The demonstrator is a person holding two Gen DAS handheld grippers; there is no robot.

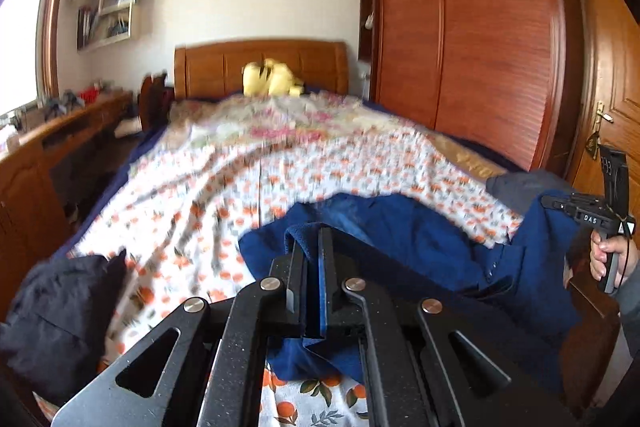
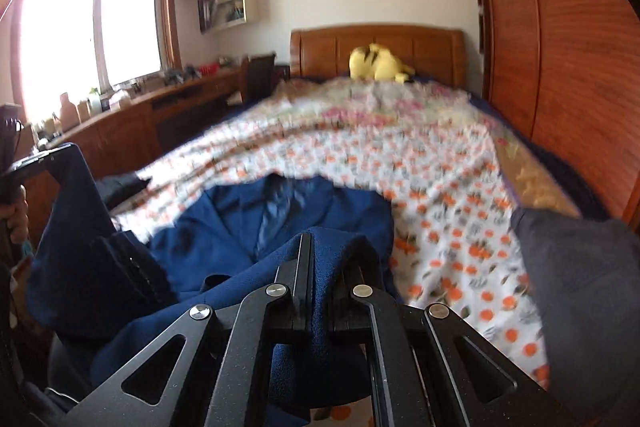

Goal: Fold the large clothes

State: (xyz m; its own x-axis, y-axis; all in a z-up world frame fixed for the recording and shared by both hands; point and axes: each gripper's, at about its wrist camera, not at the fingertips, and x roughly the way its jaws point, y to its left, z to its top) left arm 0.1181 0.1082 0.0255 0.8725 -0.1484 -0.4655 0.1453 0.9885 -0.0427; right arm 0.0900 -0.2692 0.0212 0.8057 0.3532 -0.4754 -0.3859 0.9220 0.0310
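A wardrobe [image 1: 472, 23] of reddish wood is seen along the right side of the room, and beside it a bed [image 1: 260, 67] with a wooden headboard is covered by a white sheet printed with oranges [image 1: 224, 195]. At the near end of that sheet a large dark blue jacket [image 2: 256, 219] is spread, its collar and lining turned up toward the cameras and its near edge raised off the bed. A black garment [image 1: 60, 311] is bunched at the near left corner of the bed, and a grey garment [image 2: 580, 291] is heaped at the near right corner. A yellow plush toy [image 2: 378, 63] is set against the headboard. The left gripper [image 1: 311, 239] is clenched on a fold of the jacket's blue cloth, which is pinched between its fingers. The right gripper [image 2: 320, 247] is likewise clamped on a fold of the same jacket. The right-hand tool's handle is gripped by a hand [image 1: 610, 259] at the edge of the left view.
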